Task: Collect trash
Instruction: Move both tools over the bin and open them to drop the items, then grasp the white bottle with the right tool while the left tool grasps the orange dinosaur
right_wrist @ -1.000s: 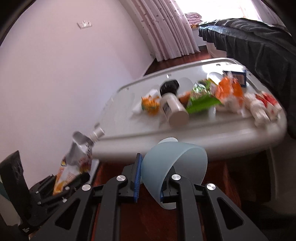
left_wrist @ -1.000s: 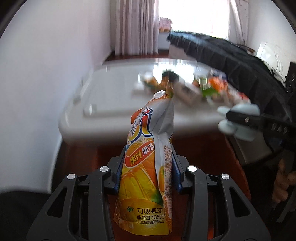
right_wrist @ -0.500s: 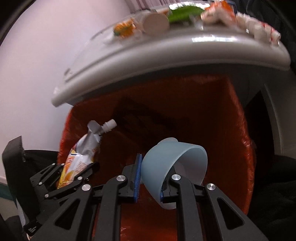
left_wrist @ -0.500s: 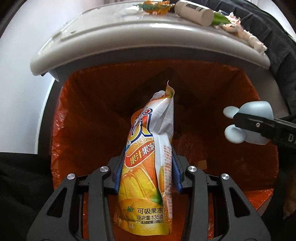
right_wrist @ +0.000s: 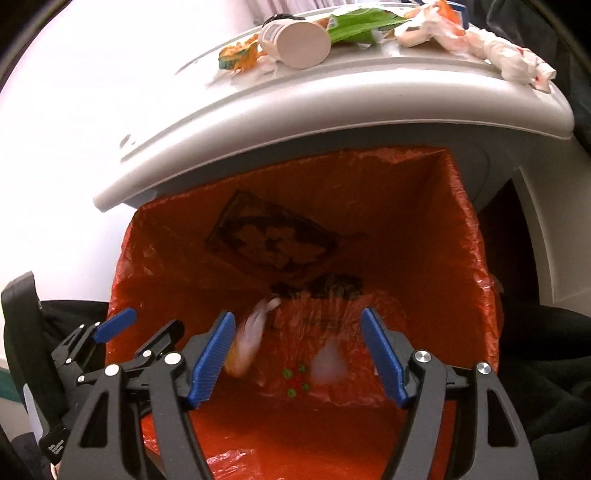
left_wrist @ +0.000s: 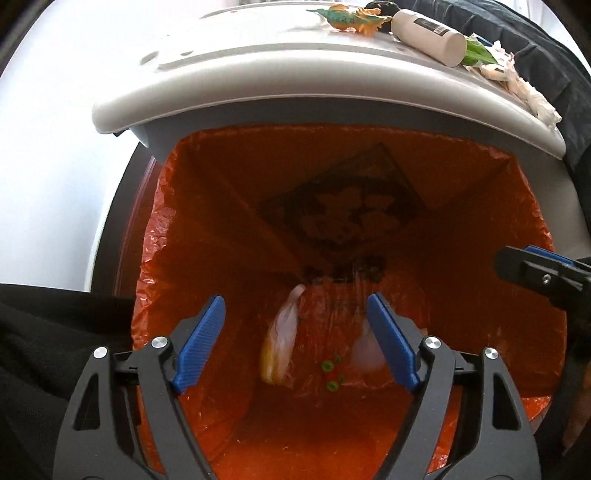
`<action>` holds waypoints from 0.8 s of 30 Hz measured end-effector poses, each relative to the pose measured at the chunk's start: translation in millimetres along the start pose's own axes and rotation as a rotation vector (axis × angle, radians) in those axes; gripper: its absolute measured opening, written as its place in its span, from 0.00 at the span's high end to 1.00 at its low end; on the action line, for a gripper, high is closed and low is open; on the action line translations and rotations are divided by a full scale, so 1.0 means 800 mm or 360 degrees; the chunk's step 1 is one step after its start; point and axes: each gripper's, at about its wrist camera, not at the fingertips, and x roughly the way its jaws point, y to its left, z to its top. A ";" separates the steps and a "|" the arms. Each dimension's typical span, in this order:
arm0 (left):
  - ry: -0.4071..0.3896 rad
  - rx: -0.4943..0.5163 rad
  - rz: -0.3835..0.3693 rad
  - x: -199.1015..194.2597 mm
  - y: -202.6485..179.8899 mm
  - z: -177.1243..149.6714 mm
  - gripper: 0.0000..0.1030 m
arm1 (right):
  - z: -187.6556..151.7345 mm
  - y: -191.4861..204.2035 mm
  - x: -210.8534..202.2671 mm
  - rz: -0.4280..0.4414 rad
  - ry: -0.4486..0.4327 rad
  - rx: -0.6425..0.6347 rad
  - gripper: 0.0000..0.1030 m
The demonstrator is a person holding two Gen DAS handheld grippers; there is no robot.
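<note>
Both grippers hang over an open bin lined with an orange bag [left_wrist: 207, 236] [right_wrist: 458, 236]. My left gripper [left_wrist: 295, 343] is open and empty. My right gripper [right_wrist: 297, 354] is open and empty too. The orange juice pouch [left_wrist: 279, 347] [right_wrist: 245, 343] and the pale blue cup [left_wrist: 364, 350] [right_wrist: 328, 363] are blurred, low inside the bag. The right gripper's finger [left_wrist: 532, 264] shows at the right edge of the left wrist view, and the left gripper [right_wrist: 136, 332] shows at the left of the right wrist view.
The grey bin lid [left_wrist: 258, 81] [right_wrist: 332, 107] stands above the opening. On it lie a white bottle [left_wrist: 428, 37] [right_wrist: 295, 38], an orange wrapper [left_wrist: 347, 18] [right_wrist: 238, 55], a green wrapper [right_wrist: 358, 22] and crumpled white wrappers [right_wrist: 513, 55]. A white wall is on the left.
Both grippers opened. The juice pouch left the left gripper and the blue cup left the right gripper; both dropped into the orange bag.
</note>
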 end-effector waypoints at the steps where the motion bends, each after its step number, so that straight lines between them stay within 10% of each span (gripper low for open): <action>1: -0.0002 0.0005 0.0004 -0.001 -0.003 0.002 0.25 | 0.000 -0.001 -0.003 0.0003 -0.0007 0.0009 0.32; 11: -0.0087 0.0024 -0.0040 -0.018 0.005 -0.005 0.25 | 0.034 -0.001 -0.036 0.0032 -0.0146 -0.0001 0.36; 24: -0.0267 0.0134 -0.0084 -0.049 -0.010 -0.007 0.25 | 0.236 0.035 -0.058 -0.0038 -0.0373 -0.0363 0.36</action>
